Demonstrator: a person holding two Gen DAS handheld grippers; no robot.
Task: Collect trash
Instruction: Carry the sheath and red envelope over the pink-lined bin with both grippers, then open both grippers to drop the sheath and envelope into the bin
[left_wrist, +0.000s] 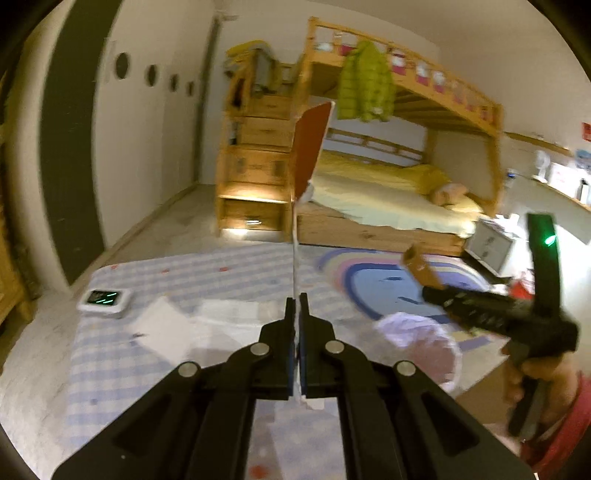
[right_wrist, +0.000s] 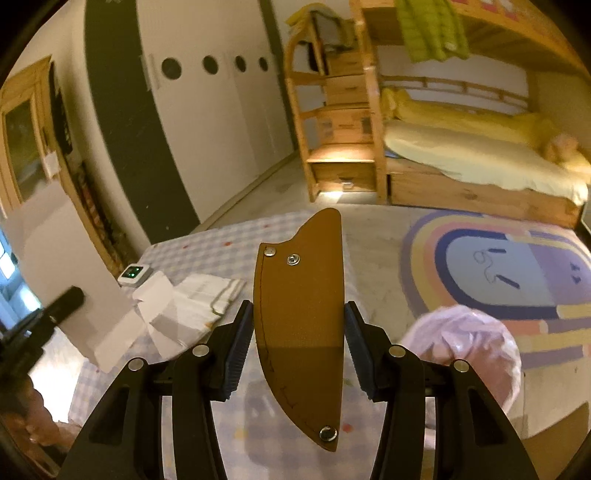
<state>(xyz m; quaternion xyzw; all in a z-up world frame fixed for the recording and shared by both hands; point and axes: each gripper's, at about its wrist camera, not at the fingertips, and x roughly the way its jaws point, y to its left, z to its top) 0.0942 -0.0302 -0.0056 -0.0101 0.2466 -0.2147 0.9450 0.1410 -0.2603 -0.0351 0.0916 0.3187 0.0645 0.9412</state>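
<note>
Checked blue-and-white cloth (right_wrist: 207, 243) covers the low surface under both grippers. Pink plastic bag (right_wrist: 469, 343) sits just off its right edge. Above the cloth, the left gripper (left_wrist: 294, 302) pinches a white-and-red sheet of card (left_wrist: 309, 147) edge-on, jaws pressed together; the right gripper (right_wrist: 298, 325), jaws spread wider, clamps a brown leather blade sheath (right_wrist: 301, 314).

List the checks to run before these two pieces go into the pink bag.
1. Left gripper shut on the thin red-faced card: ok.
2. Right gripper shut on the brown riveted leather sheath: ok.
3. Pink plastic bag in view, low and right of both grippers: ok.
4. Bag mouth open and facing up: cannot tell.
5. All trash collected: not ok, white papers lie on the checked tablecloth.
</note>
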